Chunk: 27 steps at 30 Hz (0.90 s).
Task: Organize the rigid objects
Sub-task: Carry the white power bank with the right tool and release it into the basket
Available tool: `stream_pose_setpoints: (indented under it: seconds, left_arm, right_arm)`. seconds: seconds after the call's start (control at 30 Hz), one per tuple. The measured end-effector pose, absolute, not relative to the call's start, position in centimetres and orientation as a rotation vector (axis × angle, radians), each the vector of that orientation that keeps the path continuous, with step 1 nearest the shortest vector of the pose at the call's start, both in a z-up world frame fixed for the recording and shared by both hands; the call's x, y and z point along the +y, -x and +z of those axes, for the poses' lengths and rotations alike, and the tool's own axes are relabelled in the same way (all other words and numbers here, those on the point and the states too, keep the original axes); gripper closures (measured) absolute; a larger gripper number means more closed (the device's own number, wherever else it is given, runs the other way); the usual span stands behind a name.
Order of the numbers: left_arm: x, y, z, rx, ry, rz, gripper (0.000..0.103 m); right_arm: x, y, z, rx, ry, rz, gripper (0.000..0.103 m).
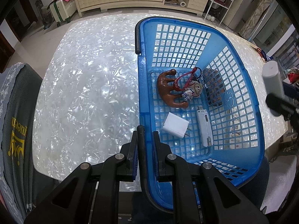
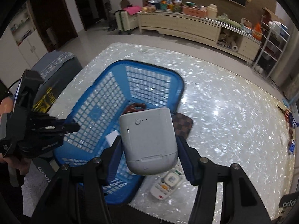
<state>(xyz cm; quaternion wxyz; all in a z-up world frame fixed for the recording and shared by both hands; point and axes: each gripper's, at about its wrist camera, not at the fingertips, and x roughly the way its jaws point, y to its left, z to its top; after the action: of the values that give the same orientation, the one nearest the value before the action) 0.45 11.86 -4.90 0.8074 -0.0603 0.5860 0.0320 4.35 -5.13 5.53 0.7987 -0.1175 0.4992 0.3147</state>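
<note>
A blue plastic basket (image 1: 243, 85) stands on the shiny table. My left gripper (image 1: 145, 132) is shut on the basket's near left rim. Inside lie a brown wooden piece (image 1: 166, 87), an astronaut keychain (image 1: 192, 90), a white charger (image 1: 174, 126) and a white USB stick (image 1: 204, 128). My right gripper (image 2: 149, 140) is shut on a white power bank (image 2: 148, 141), held in the air above the basket's (image 2: 89, 112) near right corner. The same power bank (image 1: 271, 80) shows at the right edge of the left wrist view.
On the table beside the basket lie a white remote control (image 2: 166, 183) and a brown checkered wallet (image 2: 183, 125). Small items (image 2: 290, 128) sit at the table's far right edge. A grey covered chair (image 1: 16, 115) stands at the left. Cabinets line the back wall.
</note>
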Motion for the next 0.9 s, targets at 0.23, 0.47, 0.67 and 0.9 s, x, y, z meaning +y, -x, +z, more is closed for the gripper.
stream_pose_setpoints:
  seconds: [0.23,0.47,0.67,0.9]
  left_arm:
    - [11.8,-0.4,-4.8,1.252,0.124,0.071,0.088]
    - [11.7,-0.5,-4.8,1.251,0.123,0.072,0.088]
    - [11.7,-0.4,-4.8,1.253,0.12,0.074,0.088]
    - [11.7,-0.4,-4.7,1.25,0.117,0.074,0.088]
  right_arm:
    - [-2.1,-3.6,4.9,1.075,0.299,0.733,0.048]
    - [-0.4,-3.9,2.9,1.085,0.353,0.764,0.048]
    - [0.1,-4.0,1.5,1.105,0.365,0.775,0.048]
    - [0.7,-3.9,0.5,1.103,0.379,0.777,0.048]
